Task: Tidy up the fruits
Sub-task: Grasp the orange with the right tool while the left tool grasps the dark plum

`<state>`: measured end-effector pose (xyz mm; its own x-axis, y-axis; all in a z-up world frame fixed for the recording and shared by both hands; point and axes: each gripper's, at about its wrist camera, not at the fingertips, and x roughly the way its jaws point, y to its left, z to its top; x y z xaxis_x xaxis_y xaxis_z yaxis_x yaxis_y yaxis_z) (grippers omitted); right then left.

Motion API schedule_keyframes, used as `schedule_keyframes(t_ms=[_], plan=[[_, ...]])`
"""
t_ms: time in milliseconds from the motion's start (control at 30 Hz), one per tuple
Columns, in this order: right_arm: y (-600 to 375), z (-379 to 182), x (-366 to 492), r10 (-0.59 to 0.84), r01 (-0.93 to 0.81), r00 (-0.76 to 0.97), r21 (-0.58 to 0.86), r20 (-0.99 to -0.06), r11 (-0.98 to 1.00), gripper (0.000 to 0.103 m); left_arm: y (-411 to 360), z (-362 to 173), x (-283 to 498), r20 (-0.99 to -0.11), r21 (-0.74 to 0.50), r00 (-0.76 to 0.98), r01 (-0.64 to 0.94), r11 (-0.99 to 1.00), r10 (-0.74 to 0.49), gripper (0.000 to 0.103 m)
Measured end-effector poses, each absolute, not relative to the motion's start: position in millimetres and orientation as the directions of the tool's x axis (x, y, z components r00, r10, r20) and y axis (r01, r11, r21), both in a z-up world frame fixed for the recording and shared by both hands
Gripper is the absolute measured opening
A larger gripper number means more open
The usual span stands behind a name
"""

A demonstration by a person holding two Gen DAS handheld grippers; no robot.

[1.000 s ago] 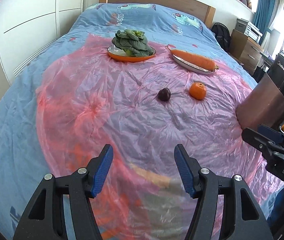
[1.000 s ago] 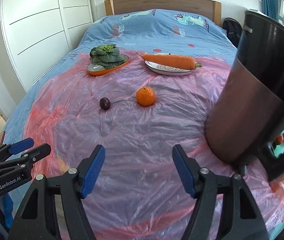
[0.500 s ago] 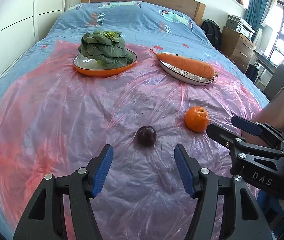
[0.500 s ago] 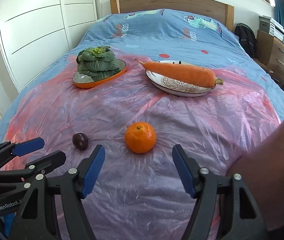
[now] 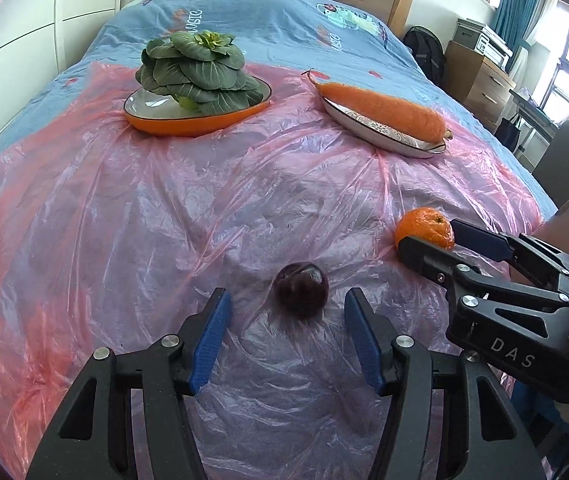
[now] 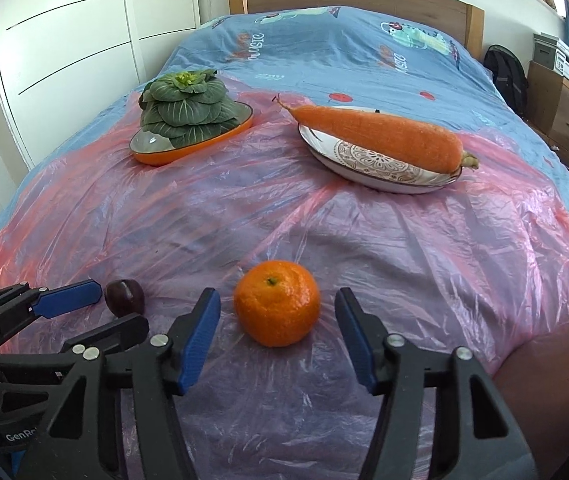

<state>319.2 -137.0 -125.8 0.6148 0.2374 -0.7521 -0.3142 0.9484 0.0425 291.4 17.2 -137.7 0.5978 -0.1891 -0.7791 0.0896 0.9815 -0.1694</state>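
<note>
A dark purple plum (image 5: 301, 289) lies on the pink plastic sheet (image 5: 164, 208) over the bed. My left gripper (image 5: 286, 312) is open, its blue pads on either side of the plum, not touching it. An orange mandarin (image 6: 277, 308) lies to the plum's right. My right gripper (image 6: 276, 320) is open around the mandarin, apart from it. In the left wrist view the mandarin (image 5: 424, 229) sits between the right gripper's fingers (image 5: 428, 254). In the right wrist view the plum (image 6: 124, 297) sits between the left gripper's fingers (image 6: 68, 302).
An orange dish (image 5: 188, 124) with a leafy green vegetable (image 5: 194, 70) stands at the back left. A patterned plate (image 6: 368, 164) with a large carrot (image 6: 380, 138) stands at the back right. A brown object (image 6: 556, 380) is at the right edge. A wardrobe stands left, drawers right.
Both grippers have moved forward and lower over the sheet. The plum now lies between the left pads and the mandarin between the right pads. Both stay open.
</note>
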Motion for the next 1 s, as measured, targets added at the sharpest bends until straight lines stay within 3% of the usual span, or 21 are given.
schedule_keyframes(t_ms=[167,200,467,1000], plan=[[-135,-134,323,0.235,-0.316,0.600,0.044,-0.765,0.948,0.069,16,-141,298,-0.780,-0.152,0.598,0.102,0.983,-0.182,0.042],[-135,-135,324,0.237,-0.316,0.598,0.046,-0.766,0.948,0.061,16,-142,299,-0.781,-0.148,0.598,0.101,0.984,-0.179,0.040],[-136,-137,325,0.248,-0.314,0.592,0.065,-0.767,0.947,0.059,15,-145,301,-0.783,-0.132,0.596,0.117,0.984,-0.176,0.023],[-146,-99,304,0.264,-0.291,0.622,0.094,-0.737,0.952,0.059,31,-107,287,-0.752,-0.179,0.630,0.087,0.980,-0.193,0.023]])
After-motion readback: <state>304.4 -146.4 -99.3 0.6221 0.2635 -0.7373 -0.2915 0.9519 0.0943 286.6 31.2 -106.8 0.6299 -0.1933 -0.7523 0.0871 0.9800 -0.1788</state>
